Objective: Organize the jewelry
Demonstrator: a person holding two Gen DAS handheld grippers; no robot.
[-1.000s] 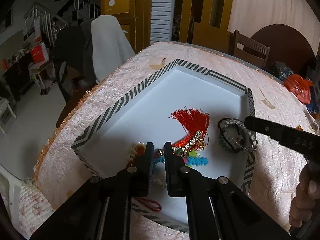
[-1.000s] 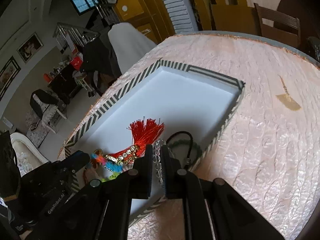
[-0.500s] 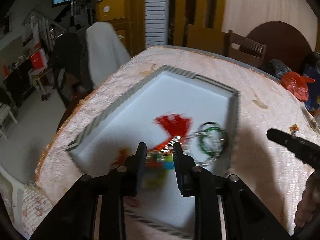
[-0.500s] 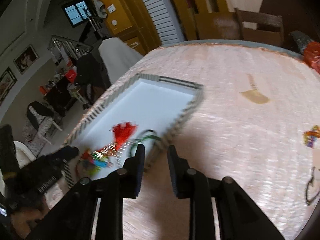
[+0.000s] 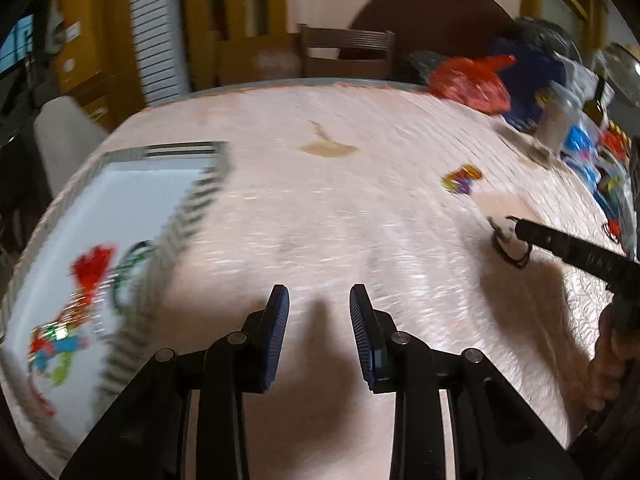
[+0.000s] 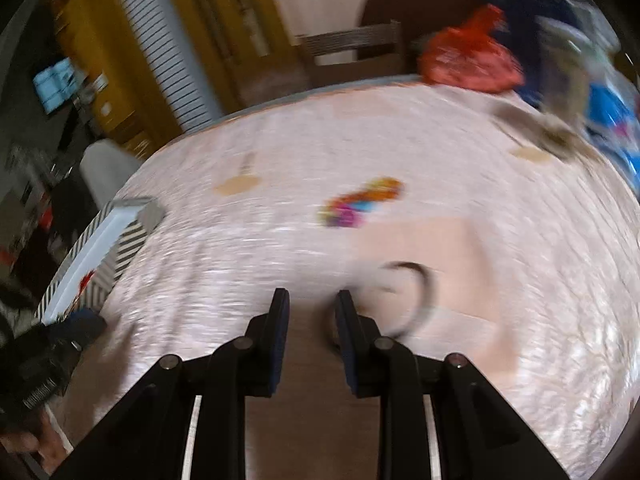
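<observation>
We swing both grippers away from the striped tray (image 5: 188,216), which a second ago lay straight ahead and now sits far to the left with the tasselled pieces (image 5: 86,280) left inside — that drop looks done. The left gripper (image 5: 319,312), fingers apart and empty, hangs over bare cloth. The right gripper (image 6: 312,312), also apart and empty, closes on a dark bracelet (image 6: 412,300) just right of its fingertips — a flat loop, its axis too blurred to tell.

No legible text, faint blurred lettering on the right gripper (image 5: 520,230), unreadable
</observation>
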